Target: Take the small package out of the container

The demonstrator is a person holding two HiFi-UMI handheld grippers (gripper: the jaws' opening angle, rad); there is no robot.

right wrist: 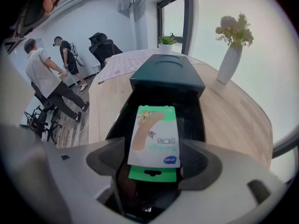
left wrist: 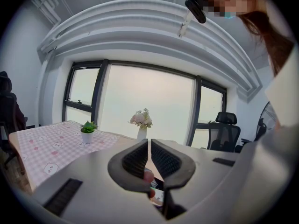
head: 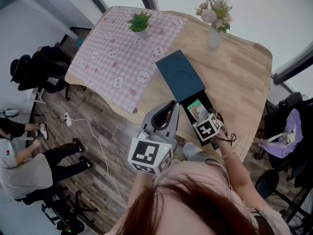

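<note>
1. Office room with a wooden bench (head: pixel 234 77), partly under a pink checked cloth (head: pixel 122 58); a dark slide-open box (right wrist: pixel 166 73) lies on the bare wood.
2. Inside the box's open tray lies the bandage packet (right wrist: pixel 154 134), its long axis in line with the right gripper (right wrist: pixel 153 149) and its green hanger end nearest.
3. That gripper's fingers stand wide apart on either side of the packet and seem not to press it.
4. Farther off, the left gripper (left wrist: pixel 149 144) is held up, its fingers almost together and empty.

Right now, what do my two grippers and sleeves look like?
Both the left gripper and right gripper have light grey moulded bodies with dark, ribbed fingers. Each carries a white cube printed with black square markers. The person wears a pale pink top.
</note>
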